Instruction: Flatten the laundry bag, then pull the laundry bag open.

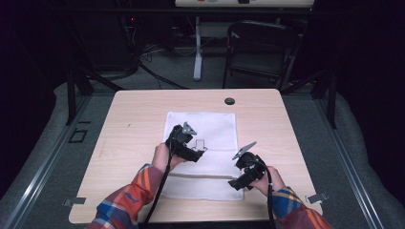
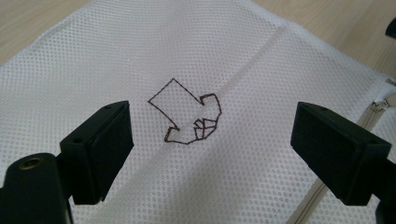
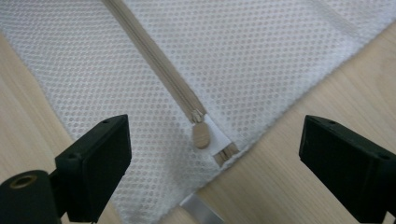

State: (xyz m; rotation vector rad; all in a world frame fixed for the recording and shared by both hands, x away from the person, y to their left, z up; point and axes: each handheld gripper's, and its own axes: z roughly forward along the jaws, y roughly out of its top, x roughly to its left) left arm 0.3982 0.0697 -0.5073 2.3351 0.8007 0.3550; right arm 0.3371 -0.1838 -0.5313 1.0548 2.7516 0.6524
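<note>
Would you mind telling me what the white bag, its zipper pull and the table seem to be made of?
The white bag looks like synthetic mesh fabric, matte, judging by its even grid of small holes. Its zipper pull appears to be beige plastic, smooth and dull, though painted metal is possible. The table shows pale wood grain, likely laminate or veneer.

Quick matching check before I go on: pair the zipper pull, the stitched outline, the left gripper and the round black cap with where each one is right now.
Things:
1. zipper pull
2. stitched outline
3. left gripper
4. round black cap

Places:
A. over the middle of the mesh bag
B. on the table, beyond the bag's far edge
C. at the end of the zipper, near the bag's corner
D. sewn on the mesh, between the open left fingers

Pairs: 1-C, 2-D, 3-A, 4-B
</note>
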